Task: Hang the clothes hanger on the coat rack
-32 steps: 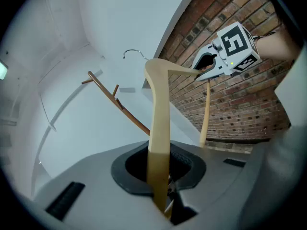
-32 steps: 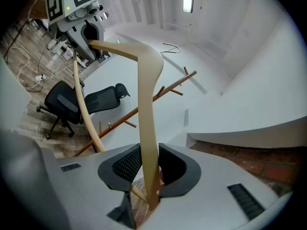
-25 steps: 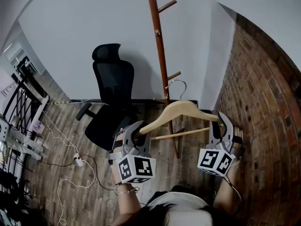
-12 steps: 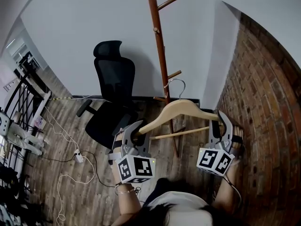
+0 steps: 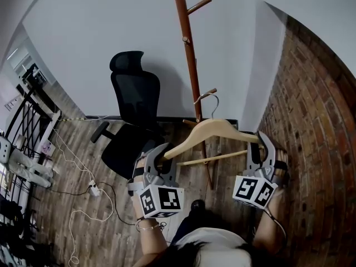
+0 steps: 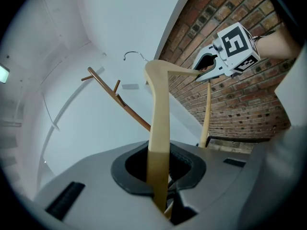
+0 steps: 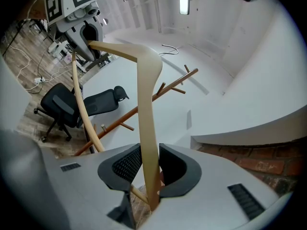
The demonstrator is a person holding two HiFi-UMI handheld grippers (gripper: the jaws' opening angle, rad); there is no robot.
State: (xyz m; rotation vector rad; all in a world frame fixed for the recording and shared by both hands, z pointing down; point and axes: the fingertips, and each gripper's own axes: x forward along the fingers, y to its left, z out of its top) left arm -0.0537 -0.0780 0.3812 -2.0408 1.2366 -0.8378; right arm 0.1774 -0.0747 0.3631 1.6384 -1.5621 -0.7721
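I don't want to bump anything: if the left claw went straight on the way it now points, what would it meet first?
Probably the coat rack: its pole crosses behind the clothes hanger that the left claw grips. If it slips past, the white wall comes next; depth is unclear.

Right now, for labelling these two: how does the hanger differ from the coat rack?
The hanger is pale wood; the coat rack is reddish-brown. The hanger is held crosswise off the floor; the coat rack stands on it. The hanger has a wire hook; the coat rack has wooden pegs. Both are wooden.
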